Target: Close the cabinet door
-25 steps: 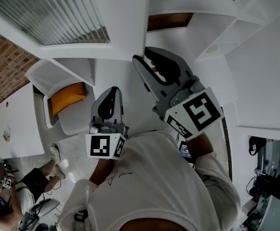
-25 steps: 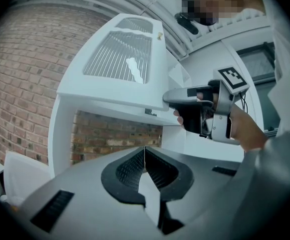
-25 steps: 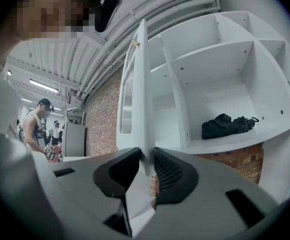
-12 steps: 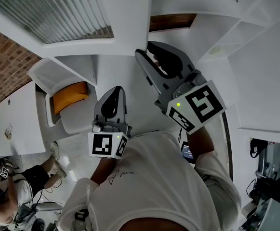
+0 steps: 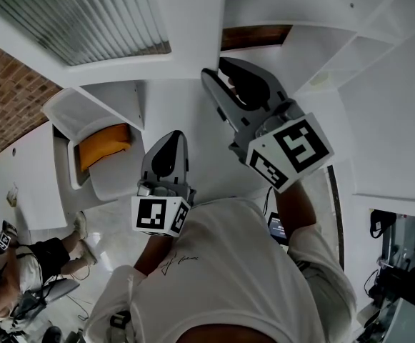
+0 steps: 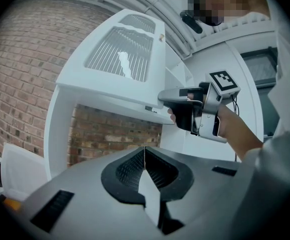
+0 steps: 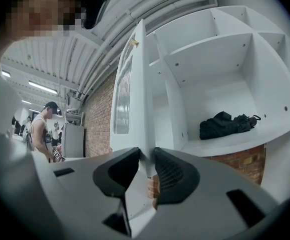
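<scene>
- The cabinet door (image 7: 135,84), white with a ribbed pane, is standing open. It is running edge-on up the centre of the right gripper view and filling the upper left of the head view.
- The right gripper (image 7: 145,156) is pinching the door's free edge near its lower corner. The pads are lying narrow against both faces, with the edge filling the gap. Its jaws have just been opening a little, with the door edge between them.
- The left gripper (image 6: 145,151) is hanging at lower centre of the head view, well apart from the door. Its tips are meeting and carrying nothing.
- The open cabinet (image 7: 224,59), white and divided into compartments, is occupying the right of the right gripper view.
- A black bundle (image 7: 227,125) is lying on a shelf there, right of centre.
- A brick wall (image 6: 25,74) is showing at the left of the left gripper view.
- An orange item (image 5: 101,145) is sitting in a white holder at the left of the head view.
- A bystander (image 7: 41,129) is standing at the far left of the right gripper view.
</scene>
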A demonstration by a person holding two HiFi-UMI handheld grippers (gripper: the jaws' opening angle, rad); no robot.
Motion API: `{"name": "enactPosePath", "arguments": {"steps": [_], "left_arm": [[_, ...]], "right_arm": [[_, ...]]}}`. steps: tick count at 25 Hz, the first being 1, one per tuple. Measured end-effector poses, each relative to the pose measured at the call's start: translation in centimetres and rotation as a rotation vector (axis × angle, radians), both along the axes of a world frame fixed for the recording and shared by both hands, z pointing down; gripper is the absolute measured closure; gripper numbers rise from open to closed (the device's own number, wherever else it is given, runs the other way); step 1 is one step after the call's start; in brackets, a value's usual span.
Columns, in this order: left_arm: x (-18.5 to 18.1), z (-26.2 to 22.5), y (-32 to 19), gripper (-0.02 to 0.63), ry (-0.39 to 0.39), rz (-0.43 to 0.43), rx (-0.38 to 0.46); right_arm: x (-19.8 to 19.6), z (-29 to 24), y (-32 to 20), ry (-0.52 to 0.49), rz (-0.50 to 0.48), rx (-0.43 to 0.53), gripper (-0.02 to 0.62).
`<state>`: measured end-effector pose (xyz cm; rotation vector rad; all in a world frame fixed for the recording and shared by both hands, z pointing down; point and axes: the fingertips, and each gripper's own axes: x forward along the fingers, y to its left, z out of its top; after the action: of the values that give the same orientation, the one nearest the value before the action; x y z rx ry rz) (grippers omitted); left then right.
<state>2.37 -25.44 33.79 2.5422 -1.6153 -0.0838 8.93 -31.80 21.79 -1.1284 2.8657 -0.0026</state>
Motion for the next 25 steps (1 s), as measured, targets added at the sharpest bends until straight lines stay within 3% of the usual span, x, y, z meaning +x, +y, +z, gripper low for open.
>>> {"name": "enactPosePath", "arguments": {"steps": [25], "left_arm": [[0.2,0.8,-1.6,0.589,0.0,0.002,-0.017]], "right_arm": [[0.2,0.0,-4.0,0.001,0.065,0.009,0.489]]}}
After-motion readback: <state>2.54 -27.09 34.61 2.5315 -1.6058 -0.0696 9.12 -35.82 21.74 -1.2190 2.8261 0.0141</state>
